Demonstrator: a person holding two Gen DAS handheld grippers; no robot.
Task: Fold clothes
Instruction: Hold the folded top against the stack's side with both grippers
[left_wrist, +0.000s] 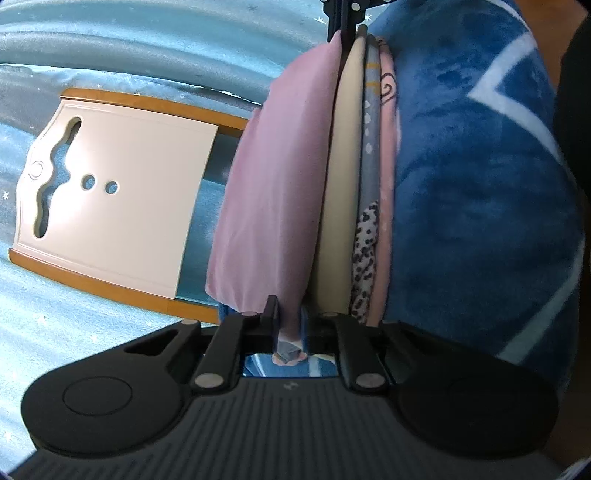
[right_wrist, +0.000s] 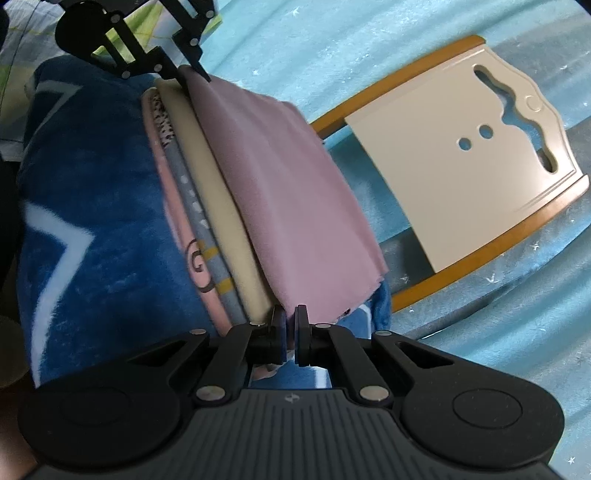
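While the right tongs (right_wrist: 290, 326) stand almost closed just at the near corner of the folded mauve-pink garment (right_wrist: 280, 177), it cannot be told whether any cloth lies between their pads, so a lift from here could bring up nothing, or only the top layer. The left tongs (left_wrist: 300, 325) are spread wider, one finger against the pink garment's (left_wrist: 273, 192) edge, and whether they pinch it cannot be told either. That garment lies on top of a stack of folded clothes, above a cream folded cloth (right_wrist: 218, 206) and a grey patterned piece (right_wrist: 195, 206), all resting on a plush blue blanket with pale lines (right_wrist: 96, 206). A pull at one corner alone would probably drag the stack askew or undo the fold. Farther off, a cream board with orange rails and cut-out holes (right_wrist: 461, 155) lies on the light blue starred sheet (right_wrist: 332, 40), well apart from the stack.
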